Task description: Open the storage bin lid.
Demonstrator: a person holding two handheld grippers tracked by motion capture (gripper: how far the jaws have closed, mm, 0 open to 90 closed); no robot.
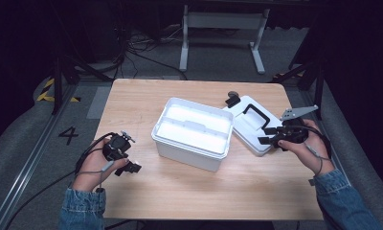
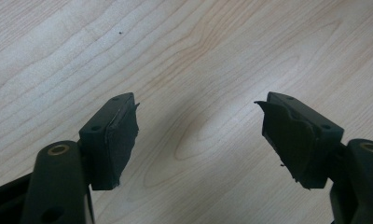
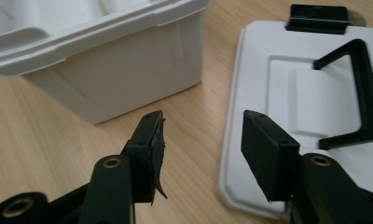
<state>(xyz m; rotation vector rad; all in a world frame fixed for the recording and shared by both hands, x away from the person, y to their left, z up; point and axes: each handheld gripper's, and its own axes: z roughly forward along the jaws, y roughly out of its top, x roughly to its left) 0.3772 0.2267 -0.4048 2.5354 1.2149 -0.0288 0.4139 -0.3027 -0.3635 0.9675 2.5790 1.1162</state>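
A white open box [image 1: 193,130] stands in the middle of the wooden table [image 1: 180,191], its side wall [image 3: 124,60] showing in the right gripper view. Its white lid [image 1: 251,125] with a black handle [image 1: 257,114] and a black latch [image 1: 232,100] lies flat to the right of the box. My right gripper [image 1: 268,135] is open at the lid's near right edge, its jaws straddling the lid's rim [image 3: 229,154]. My left gripper [image 1: 129,167] is open over bare wood [image 2: 198,56] at the left of the box, holding nothing.
The table's front edge runs just past the person's denim sleeves [image 1: 82,208]. Beyond the far edge stands a white frame stand [image 1: 223,28] on grey floor with cables. A floor marking "4" [image 1: 68,135] lies at the left.
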